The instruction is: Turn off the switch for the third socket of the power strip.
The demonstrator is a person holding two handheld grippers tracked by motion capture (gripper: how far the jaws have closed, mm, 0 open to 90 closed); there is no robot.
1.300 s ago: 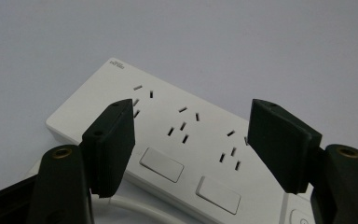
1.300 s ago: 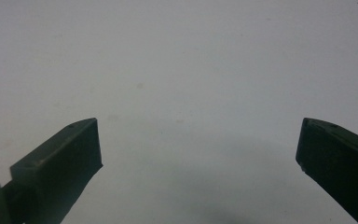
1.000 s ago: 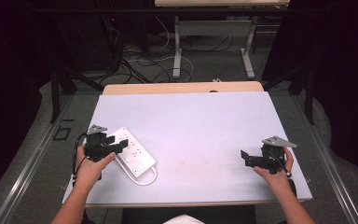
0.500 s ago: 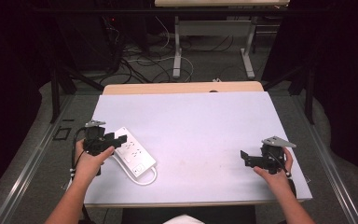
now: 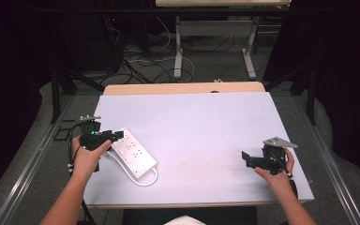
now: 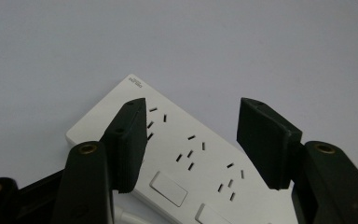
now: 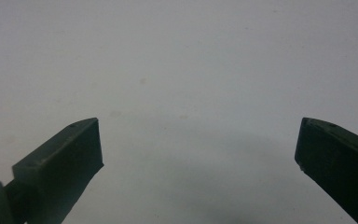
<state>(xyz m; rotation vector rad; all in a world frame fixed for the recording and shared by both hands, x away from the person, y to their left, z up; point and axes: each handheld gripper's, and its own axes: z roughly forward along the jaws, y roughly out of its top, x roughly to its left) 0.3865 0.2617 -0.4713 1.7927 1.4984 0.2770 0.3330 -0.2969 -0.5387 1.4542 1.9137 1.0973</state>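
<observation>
A white power strip (image 5: 133, 152) lies slanted on the left part of the pale table top (image 5: 201, 126). In the left gripper view the strip (image 6: 191, 158) shows several socket slots and two rocker switches. My left gripper (image 5: 116, 136) hovers just above the strip's far end, and its jaws have just been closing. In its own view the left gripper (image 6: 191, 135) stands half open with nothing pressed between the pads. My right gripper (image 5: 246, 158) rests low near the table's right front. Seen along its own jaws, the right gripper (image 7: 198, 154) is wide open over bare table.
The strip's white cord (image 5: 151, 180) loops at its near end, close to the front edge. A wooden band (image 5: 183, 88) runs along the table's far edge. Beyond it, cables (image 5: 136, 56) and the legs of another table (image 5: 178, 51) stand on the dark floor.
My left gripper has shifted slightly away from the person and up over the strip's far end, its jaws a little narrower. The right gripper has kept still.
</observation>
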